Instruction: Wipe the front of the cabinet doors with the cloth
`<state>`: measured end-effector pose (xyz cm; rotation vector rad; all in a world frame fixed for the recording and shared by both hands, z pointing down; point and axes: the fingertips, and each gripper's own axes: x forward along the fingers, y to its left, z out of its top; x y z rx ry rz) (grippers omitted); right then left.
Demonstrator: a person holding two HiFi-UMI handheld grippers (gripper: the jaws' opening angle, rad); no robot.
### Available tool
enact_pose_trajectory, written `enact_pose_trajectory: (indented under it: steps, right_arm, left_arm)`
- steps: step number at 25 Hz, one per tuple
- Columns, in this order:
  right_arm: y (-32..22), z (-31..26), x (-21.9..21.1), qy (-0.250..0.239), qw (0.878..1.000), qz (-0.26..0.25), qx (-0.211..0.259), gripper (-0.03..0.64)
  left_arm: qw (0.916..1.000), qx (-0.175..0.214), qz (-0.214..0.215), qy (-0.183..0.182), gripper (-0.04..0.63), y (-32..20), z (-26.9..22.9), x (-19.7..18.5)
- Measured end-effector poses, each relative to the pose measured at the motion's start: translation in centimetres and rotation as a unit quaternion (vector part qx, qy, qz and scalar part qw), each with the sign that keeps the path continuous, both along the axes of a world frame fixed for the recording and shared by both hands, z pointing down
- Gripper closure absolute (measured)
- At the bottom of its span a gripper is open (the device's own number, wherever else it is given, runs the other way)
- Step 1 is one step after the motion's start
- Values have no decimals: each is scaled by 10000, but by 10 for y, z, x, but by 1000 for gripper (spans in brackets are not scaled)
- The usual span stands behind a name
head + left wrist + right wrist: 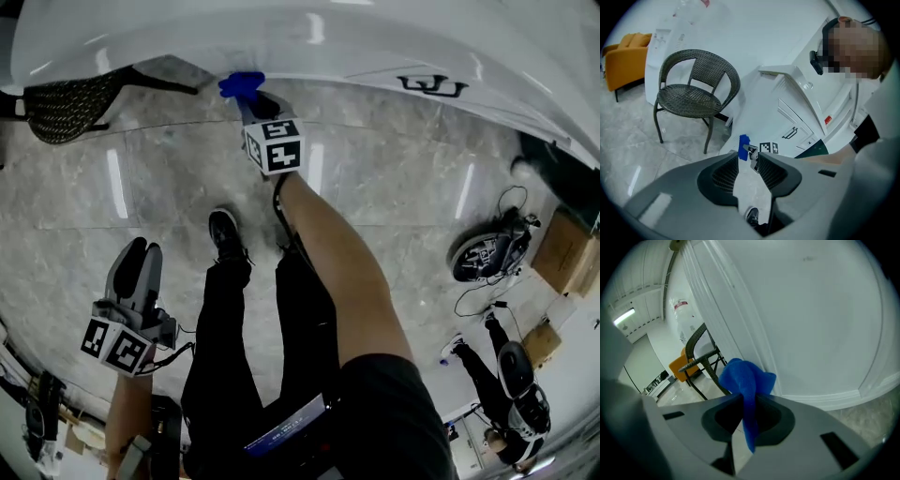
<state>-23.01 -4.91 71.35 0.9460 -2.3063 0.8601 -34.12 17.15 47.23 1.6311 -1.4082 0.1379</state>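
- At the foot of a white cabinet door [309,42], the right gripper [255,101] reaches forward and down at the end of an outstretched bare arm.
- Its two jaws are closed tight on a bright blue cloth [241,84]. In the right gripper view the cloth [745,378] bunches up above the jaws, and a strip of it hangs down between them.
- The bunched cloth sits right at the door's flat lower panel [811,324], just above the moulded bottom edge. Whether it is actually touching the panel cannot be told.
- A dark handle [433,86] sits on the cabinet front, off to the right of the cloth.
- The left gripper [142,251] hangs low at the person's left side, well apart from the cabinet.
- In the left gripper view its jaws [749,159] stand a little apart with nothing between them. Only the pale floor [628,154] and a black shoe [752,216] show through the gap.
- A dark wicker chair [693,93] stands on the marbled floor to the left of the cabinet, with an orange armchair [623,61] beyond it.
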Motion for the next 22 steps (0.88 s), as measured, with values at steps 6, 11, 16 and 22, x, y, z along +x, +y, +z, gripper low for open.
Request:
enact_pose_trajectory:
  steps: [6,11,16,22]
  right_arm:
    - [-26,22,29,596,9969,94,-505,560]
    - [-58,28,130,862,9920,712,-588,560]
    - [-83,15,212,1194,9851,1156,-445,560]
    - [-66,22,268,1448,9744,1500,-843,560]
  left_arm:
    - [9996,-93,-250,110,463,0,3,-15]
    - [9994,-36,-142,325,463,-24,10,12]
    - [9992,-80,89,369,463,-48,26,42]
    - [9987,60,291,421,463,-72,16,71]
